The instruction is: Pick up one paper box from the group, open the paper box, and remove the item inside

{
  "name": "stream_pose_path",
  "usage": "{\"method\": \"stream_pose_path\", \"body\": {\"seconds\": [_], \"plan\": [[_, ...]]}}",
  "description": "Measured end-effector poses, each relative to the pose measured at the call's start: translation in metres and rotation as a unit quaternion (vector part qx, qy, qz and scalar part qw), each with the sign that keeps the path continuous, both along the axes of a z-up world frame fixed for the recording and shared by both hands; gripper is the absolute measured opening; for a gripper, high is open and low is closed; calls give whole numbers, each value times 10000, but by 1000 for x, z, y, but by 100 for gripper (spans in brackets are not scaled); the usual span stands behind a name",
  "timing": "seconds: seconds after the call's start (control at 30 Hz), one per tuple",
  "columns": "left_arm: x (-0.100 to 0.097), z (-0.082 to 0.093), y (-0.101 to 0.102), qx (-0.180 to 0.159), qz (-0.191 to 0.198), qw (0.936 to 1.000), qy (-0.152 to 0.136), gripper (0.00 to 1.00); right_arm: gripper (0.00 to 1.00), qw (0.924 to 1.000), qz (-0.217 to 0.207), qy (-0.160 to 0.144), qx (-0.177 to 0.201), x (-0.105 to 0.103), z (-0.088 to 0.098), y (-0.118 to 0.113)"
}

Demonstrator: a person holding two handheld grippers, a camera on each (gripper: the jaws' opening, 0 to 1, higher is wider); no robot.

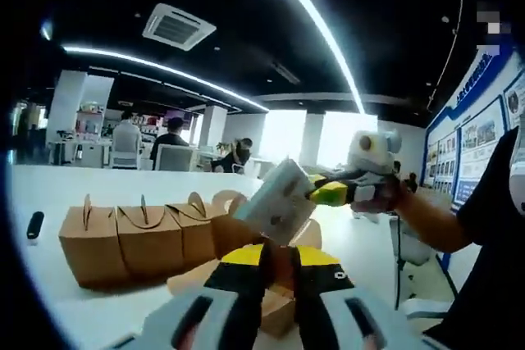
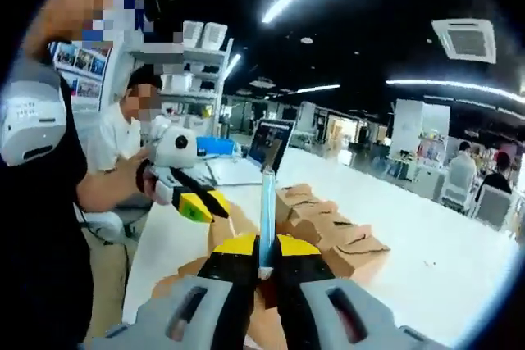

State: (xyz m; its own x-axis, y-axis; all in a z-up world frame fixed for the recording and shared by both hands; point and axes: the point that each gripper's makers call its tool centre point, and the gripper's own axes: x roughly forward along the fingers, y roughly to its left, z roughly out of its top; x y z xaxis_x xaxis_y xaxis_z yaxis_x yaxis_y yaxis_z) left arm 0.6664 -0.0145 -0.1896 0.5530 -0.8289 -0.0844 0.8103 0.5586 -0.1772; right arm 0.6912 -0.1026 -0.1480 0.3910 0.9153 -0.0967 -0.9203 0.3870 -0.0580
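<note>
Item from the box first: a flat pale card-like item [image 1: 277, 201] hangs in the air above the bench [image 1: 49, 194], pinched at one edge by my right gripper [image 1: 318, 194], whose yellow-tipped jaws come into the left gripper view from the right. In the right gripper view the same item [image 2: 267, 202] stands edge-on as a thin blue-white strip rising from between my right gripper's [image 2: 265, 261] jaws, which are pressed onto its lower end. Below it sits the opened paper box [image 1: 279, 305], brown card with its flaps up, and my left gripper [image 1: 279, 264] has its jaws closed on what looks like a flap of that box, though the fisheye blur makes the exact hold hard to read. In the right gripper view my left gripper [image 2: 197, 201] reaches in from the left, held by my hand [image 2: 152, 176].

Just beside the opened box, a row of closed paper boxes [image 1: 135, 235] with arched handles stands on the white bench, touching one another. A small dark marker-like object [image 1: 34, 225] lies near the bench's far-left edge. Farther off, seated people [image 1: 172, 141] are at desks under long ceiling light strips [image 1: 320, 26].
</note>
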Motion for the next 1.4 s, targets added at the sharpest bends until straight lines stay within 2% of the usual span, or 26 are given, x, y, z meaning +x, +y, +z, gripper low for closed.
{"method": "stream_pose_path", "body": {"seconds": [0.1, 0.23, 0.33, 0.4, 0.43, 0.47, 0.5, 0.57, 0.63, 0.67, 0.7, 0.73, 0.83, 0.9, 1.0, 1.1, 1.13, 1.17, 1.23, 1.27, 1.4], "plan": [[3, -3, 5, 88, 177, 9998, -36, 16, 8, 9967, -108, 419, 689, 2, 3, -7], [0, 1, 8, 20, 252, 9995, -201, 16, 8, 9867, -67, 681, 1474, -2, 10, -14], [0, 3, 14, -296, 350, 9988, -182, 16, 8, 9661, -43, 1242, 2263, -9, 14, -15], [1, 2, 20, -336, 524, 9978, -220, 16, 8, 9469, -72, 1638, 2766, -13, 14, -16], [0, 1, 22, -350, 583, 9975, -214, 16, 8, 9412, -82, 1736, 2898, -14, 13, -15], [-1, 1, 24, -355, 652, 9970, -226, 16, 8, 9303, -73, 1944, 3109, -16, 11, -14], [-1, 0, 27, -265, 770, 9962, -293, 16, 8, 9237, -25, 2096, 3206, -18, 8, -12], [-3, -1, 30, -48, 893, 9948, -496, 16, 8, 9217, -84, 2197, 3195, -16, 0, -10], [-6, -2, 30, 34, 987, 9938, -501, 16, 8, 9223, -156, 2231, 3152, -18, -3, -9], [-8, -2, 30, 116, 1030, 9931, -553, 16, 8, 9184, -179, 2283, 3226, -20, -2, -10], [-9, -1, 30, 172, 1041, 9927, -587, 16, 9, 9088, -162, 2377, 3426, -22, 3, -11], [-11, -1, 29, 259, 1051, 9920, -645, 16, 9, 8953, -77, 2486, 3695, -27, 9, -13], [-20, 2, 27, 359, 1077, 9907, -754, 16, 9, 8806, -36, 2619, 3949, -36, 14, -16], [-27, 5, 26, 319, 1093, 9900, -827, 16, 9, 8786, -52, 2682, 3951, -48, 14, -15], [-37, 5, 23, 234, 1004, 9904, -925, 16, 9, 8804, -83, 2716, 3887, -67, 11, -13], [-40, -6, 27, 154, 1032, 9920, -708, 16, 9, 8902, -269, 2725, 3642, -82, 1, -12], [-39, -10, 29, 166, 1096, 9916, -666, 16, 9, 8908, -296, 2736, 3616, -88, -2, -13], [-40, -12, 31, 155, 1141, 9914, -615, 16, 9, 8905, -313, 2752, 3610, -93, -4, -13], [-44, -10, 33, 92, 1165, 9913, -604, 16, 9, 8827, -322, 2883, 3697, -102, -10, -16], [-46, -7, 33, 37, 1172, 9911, -627, 16, 9, 8812, -351, 2907, 3711, -105, -13, -18], [-55, 0, 30, 18, 1147, 9905, -765, 16, 9, 8812, -462, 2975, 3645, -111, -26, -20]]}}
